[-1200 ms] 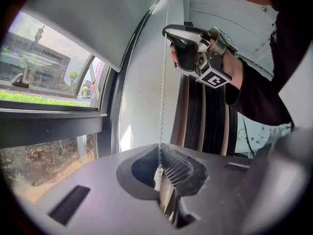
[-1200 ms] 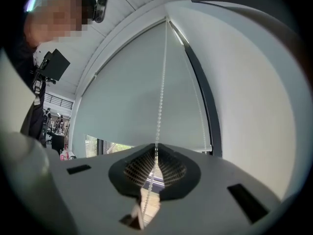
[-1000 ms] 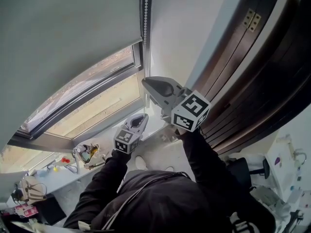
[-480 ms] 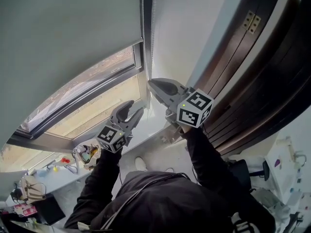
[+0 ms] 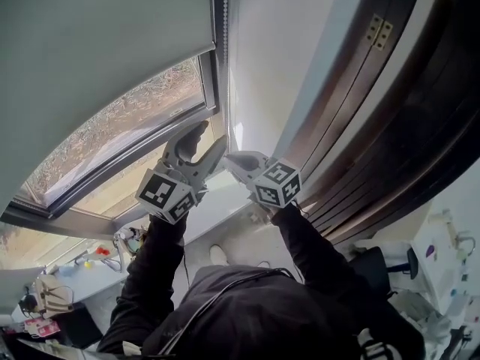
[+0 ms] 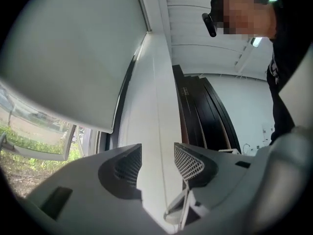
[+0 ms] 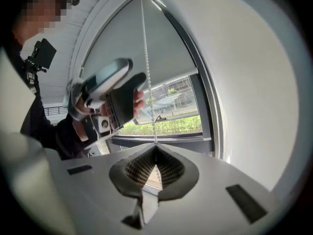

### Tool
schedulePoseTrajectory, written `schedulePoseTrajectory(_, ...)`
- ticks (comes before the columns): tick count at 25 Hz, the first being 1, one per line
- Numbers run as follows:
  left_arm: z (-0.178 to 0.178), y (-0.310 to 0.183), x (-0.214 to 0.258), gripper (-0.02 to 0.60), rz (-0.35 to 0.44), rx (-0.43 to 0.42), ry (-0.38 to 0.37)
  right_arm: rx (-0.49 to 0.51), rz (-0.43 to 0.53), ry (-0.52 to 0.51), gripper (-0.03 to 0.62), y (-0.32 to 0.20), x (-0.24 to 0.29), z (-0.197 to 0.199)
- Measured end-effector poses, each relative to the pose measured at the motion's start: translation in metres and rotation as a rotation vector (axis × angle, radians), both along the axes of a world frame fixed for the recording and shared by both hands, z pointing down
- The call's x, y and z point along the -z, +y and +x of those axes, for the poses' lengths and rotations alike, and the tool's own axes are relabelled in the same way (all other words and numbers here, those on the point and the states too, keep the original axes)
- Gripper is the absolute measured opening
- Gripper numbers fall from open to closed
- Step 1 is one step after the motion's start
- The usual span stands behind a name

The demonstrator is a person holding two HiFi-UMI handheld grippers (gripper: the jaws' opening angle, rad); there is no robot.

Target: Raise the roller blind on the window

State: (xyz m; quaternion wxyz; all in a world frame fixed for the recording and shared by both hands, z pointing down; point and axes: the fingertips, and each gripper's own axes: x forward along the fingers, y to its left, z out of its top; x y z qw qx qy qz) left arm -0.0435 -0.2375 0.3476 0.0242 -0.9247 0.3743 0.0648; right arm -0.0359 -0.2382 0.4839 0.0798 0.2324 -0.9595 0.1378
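Note:
The grey roller blind [image 5: 97, 36] covers the upper window; its bead chain [image 5: 226, 21] hangs along the frame at its right. In the right gripper view the chain [image 7: 146, 72] runs down into my right gripper [image 7: 156, 148], which is shut on it. The right gripper [image 5: 229, 158] sits low beside the white wall in the head view. Just left of it is my left gripper [image 5: 208, 139], whose jaws have just been opening and stand wide. In the left gripper view the left gripper [image 6: 157, 155] points up along the wall, the blind [image 6: 63, 58] to its left, nothing pressed between its pads.
A dark wooden door frame [image 5: 375, 126] with a brass hinge [image 5: 377, 30] runs down the right. The white wall [image 5: 262, 66] lies between it and the window. Small items [image 5: 131, 238] sit on the sill below, and a cluttered desk [image 5: 45, 298] stands at the lower left.
My left gripper rose from near the sill to beside the right one and opened its jaws. The right gripper came down with the chain. The blind's lower edge looks slightly higher.

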Motion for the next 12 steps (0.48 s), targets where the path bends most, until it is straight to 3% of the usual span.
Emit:
schedulePoseTrajectory(9, 0.019, 0.002, 0.020, 0.191, 0.026, -0.015, -0.034, 0.020, -0.152, 0.150, 0.005, 0.026, -0.111, 0.005)
schedulePoseTrajectory(12, 0.021, 0.004, 0.017, 0.120, 0.025, -0.014, -0.050, 0.010, -0.163, 0.154, 0.005, 0.026, -0.117, 0.010)
